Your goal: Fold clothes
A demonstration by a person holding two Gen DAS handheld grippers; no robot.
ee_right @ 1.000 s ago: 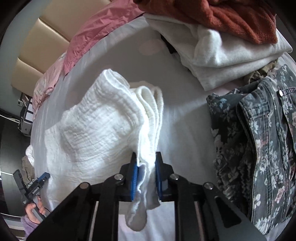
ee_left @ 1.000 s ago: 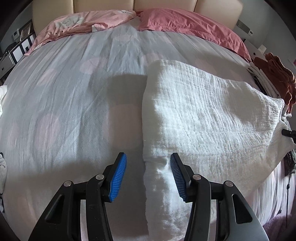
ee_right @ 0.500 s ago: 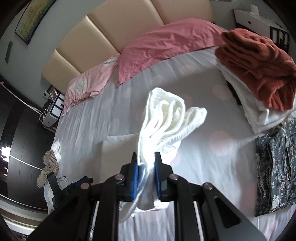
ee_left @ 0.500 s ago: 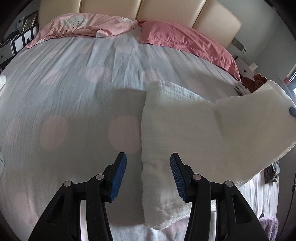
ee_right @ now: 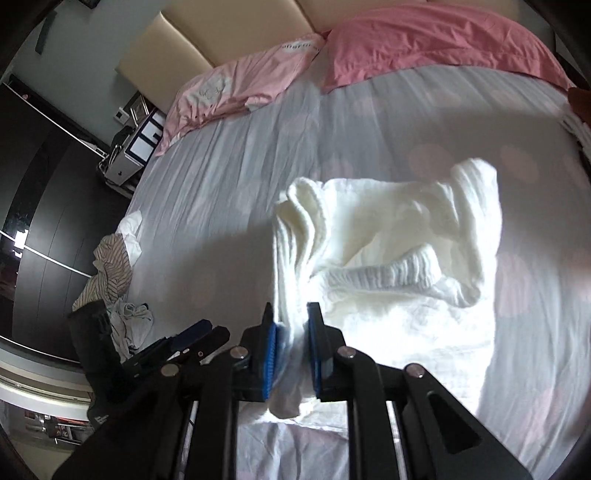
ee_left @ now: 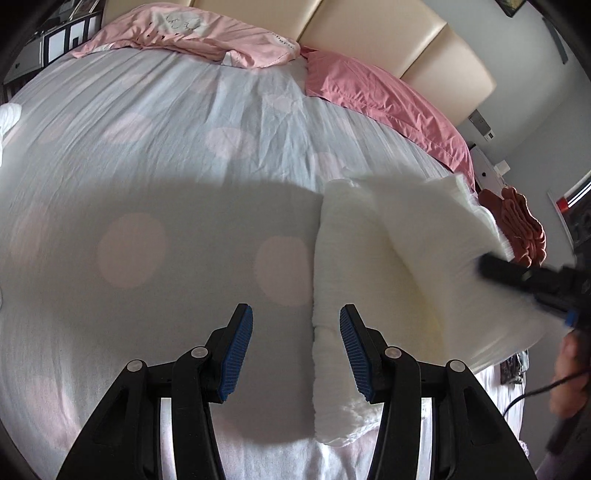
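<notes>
A white textured cloth (ee_left: 354, 258) lies on the bed, its left fold edge running toward me. My left gripper (ee_left: 295, 350) is open and empty, its blue pads straddling that edge just above it. My right gripper (ee_right: 290, 354) is shut on the cloth's other end (ee_right: 291, 258) and holds it lifted over the flat part (ee_right: 424, 314). The right gripper also shows in the left wrist view (ee_left: 532, 284), blurred, at the right edge of the raised cloth. The left gripper shows in the right wrist view (ee_right: 184, 338) at lower left.
The bed sheet (ee_left: 166, 166) is pale with pink dots. Two pink pillows (ee_left: 369, 88) lie at the beige headboard (ee_left: 369, 26). A rust-coloured folded garment (ee_left: 521, 229) sits at the bed's right side. A striped garment pile (ee_right: 110, 273) lies at the left edge.
My right gripper has carried the held end of the cloth leftward over the flat part, toward the left gripper. The left gripper stays open over the cloth's left edge.
</notes>
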